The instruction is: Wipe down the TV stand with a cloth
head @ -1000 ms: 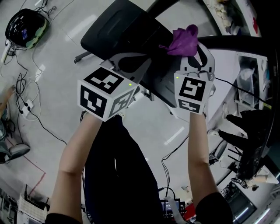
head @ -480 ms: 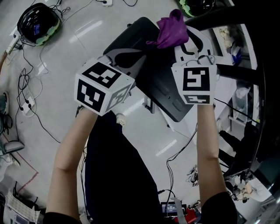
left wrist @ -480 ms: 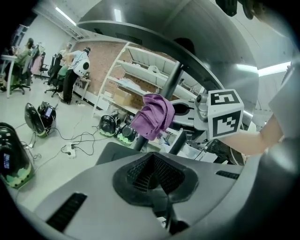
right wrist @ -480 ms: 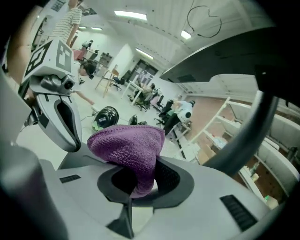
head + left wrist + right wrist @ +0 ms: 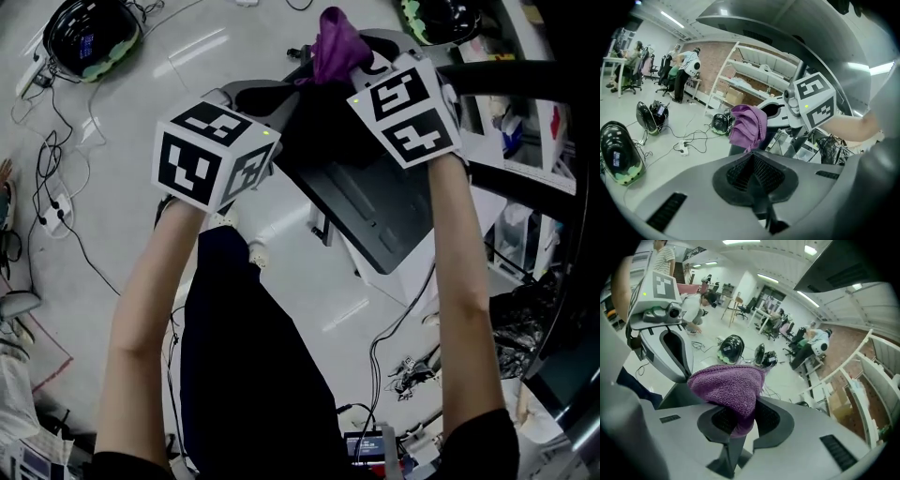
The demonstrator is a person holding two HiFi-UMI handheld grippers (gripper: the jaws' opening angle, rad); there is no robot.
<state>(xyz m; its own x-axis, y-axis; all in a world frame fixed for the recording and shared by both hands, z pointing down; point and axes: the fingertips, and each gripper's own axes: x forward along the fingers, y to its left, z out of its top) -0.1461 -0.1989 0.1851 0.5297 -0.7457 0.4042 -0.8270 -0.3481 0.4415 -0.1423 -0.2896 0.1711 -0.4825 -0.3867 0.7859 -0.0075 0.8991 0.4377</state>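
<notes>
Right hand-held gripper [image 5: 736, 420]: clamped on a bunched purple cloth [image 5: 724, 387], with most of the fabric bulging out beyond the pads.
Left hand-held gripper [image 5: 752, 161]: jaws closed together with nothing between them. It is raised just left of the right one.
Where the cloth is: at the far end of the black TV stand [image 5: 375, 211] in the head view. Both gripper views look out across the room, so we judge the cloth is in the air and not yet on the panel.
Step in hand: we read it as bringing the cloth to the stand.
Doing it well: we should tip the right gripper downward until the loose bulge lies flat on the panel. Then we press lightly and draw long, overlapping strokes from far to near, keeping the hard jaw tips off the surface. The left one should stay clear of the stroke.
Cloth: soft, knitted-looking and nubby. It should drape and pick up dust easily.
Stand: dark, smooth, flat and rigid, with shallow grooves where dust may collect.
Floor [image 5: 141, 122]: pale and glossy, crossed by cables.
</notes>
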